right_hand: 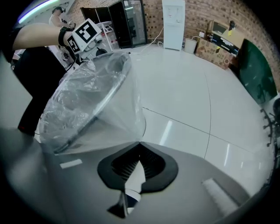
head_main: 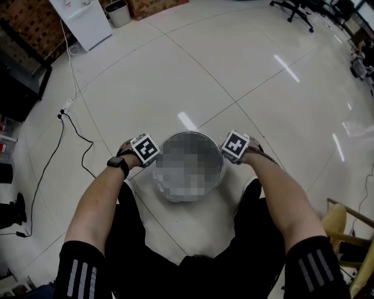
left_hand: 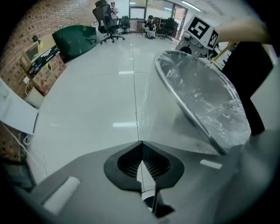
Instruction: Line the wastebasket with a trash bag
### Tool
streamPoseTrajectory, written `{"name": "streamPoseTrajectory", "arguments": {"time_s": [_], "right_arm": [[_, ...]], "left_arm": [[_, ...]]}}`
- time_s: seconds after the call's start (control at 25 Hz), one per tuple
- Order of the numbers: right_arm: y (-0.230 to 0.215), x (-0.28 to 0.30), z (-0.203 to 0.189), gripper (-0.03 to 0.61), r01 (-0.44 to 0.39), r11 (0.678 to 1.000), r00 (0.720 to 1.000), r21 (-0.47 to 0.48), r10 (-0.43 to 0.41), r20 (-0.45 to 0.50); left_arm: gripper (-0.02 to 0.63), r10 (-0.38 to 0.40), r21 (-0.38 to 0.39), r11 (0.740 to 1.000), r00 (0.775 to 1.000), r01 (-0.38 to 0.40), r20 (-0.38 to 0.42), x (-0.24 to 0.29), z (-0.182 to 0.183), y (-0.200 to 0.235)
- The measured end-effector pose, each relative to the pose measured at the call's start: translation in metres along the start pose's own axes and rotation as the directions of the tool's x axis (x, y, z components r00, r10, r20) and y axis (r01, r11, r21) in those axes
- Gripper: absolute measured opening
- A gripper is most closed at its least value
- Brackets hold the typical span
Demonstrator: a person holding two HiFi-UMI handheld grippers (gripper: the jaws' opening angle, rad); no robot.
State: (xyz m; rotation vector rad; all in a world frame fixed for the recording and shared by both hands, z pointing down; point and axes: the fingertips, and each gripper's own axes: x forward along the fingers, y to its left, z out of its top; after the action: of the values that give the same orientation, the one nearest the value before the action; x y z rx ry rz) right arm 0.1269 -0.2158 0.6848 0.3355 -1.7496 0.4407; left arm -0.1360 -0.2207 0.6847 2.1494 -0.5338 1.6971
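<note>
Bright, even overhead light in all views. In the head view we log long white glare streaks on the glossy floor (head_main: 245,64) and only a soft, faint shadow round the person's legs (head_main: 140,245). The tile lines (head_main: 198,65) bow toward the frame edges. Both gripper views are fisheye, with black vignetted corners. A ceiling light strip (right_hand: 30,11) arcs at the upper left of the right gripper view. The trash bag (left_hand: 205,94) film shows small speckled highlights. The left claw (left_hand: 141,142) and right claw (right_hand: 140,143) sit close to the lens, grey and soft-focused. The far background is sharper.
</note>
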Motion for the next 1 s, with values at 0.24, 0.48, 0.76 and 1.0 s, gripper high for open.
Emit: {"name": "streamPoseTrajectory", "arguments": {"time_s": [0.24, 0.48, 0.76, 1.0], "right_arm": [[0.012, 0.018, -0.001, 0.006, -0.075, 0.997, 0.997, 0.002, 0.075, -0.036], [0.010, 0.005, 0.012, 0.069, -0.101, 0.992, 0.994, 0.076, 0.097, 0.052], [-0.013, -0.037, 0.003, 0.118, -0.058, 0.983, 0.978, 0.176, 0.021, 0.206], [-0.013, -0.090, 0.007, 0.117, 0.046, 0.990, 0.937, 0.133, -0.089, 0.338]], "left_arm": [[-0.008, -0.068, -0.043, 0.997, 0.996, 0.066, -0.049, 0.019, -0.004, -0.010], [0.001, 0.042, -0.046, 0.998, 0.999, -0.041, 0.008, 0.002, 0.003, 0.013], [0.059, -0.014, -0.207, 0.977, 0.980, 0.055, 0.197, -0.046, 0.009, 0.007], [0.077, -0.064, -0.094, 0.991, 0.958, 0.094, 0.280, -0.079, 0.005, -0.031]]}}
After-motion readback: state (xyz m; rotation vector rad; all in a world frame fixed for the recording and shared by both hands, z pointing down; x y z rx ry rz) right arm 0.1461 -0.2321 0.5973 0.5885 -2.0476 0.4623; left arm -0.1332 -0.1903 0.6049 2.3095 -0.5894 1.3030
